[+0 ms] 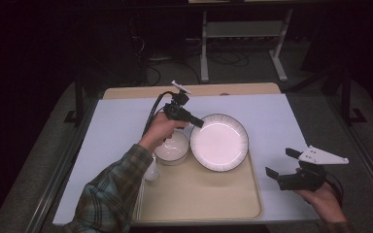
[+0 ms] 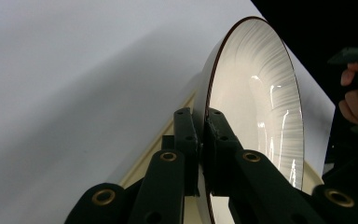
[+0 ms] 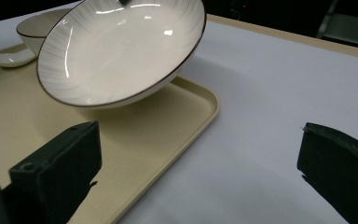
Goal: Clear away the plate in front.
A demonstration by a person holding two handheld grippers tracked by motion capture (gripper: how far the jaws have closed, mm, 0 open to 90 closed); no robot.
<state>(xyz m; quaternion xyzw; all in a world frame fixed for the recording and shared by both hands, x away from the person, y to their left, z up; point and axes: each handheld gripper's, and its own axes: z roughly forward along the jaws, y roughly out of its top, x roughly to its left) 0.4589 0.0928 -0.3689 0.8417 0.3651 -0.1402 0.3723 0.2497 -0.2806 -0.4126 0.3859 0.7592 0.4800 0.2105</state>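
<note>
Plate (image 1: 219,142) tilted, lifted above tray (image 1: 199,194) | left tool (image 2: 201,135) clamped on plate rim | right tool (image 1: 282,164) wide open, empty, right of tray

No text, label, brand, number or sign can be read anywhere in these views. The plate (image 1: 219,141), the bowl (image 1: 172,146), the tray (image 1: 199,194) and the counter (image 1: 121,121) are all plain, with no writing on them. The plate bears only fine radial lines and a dark rim, which are pattern and not lettering.
</note>
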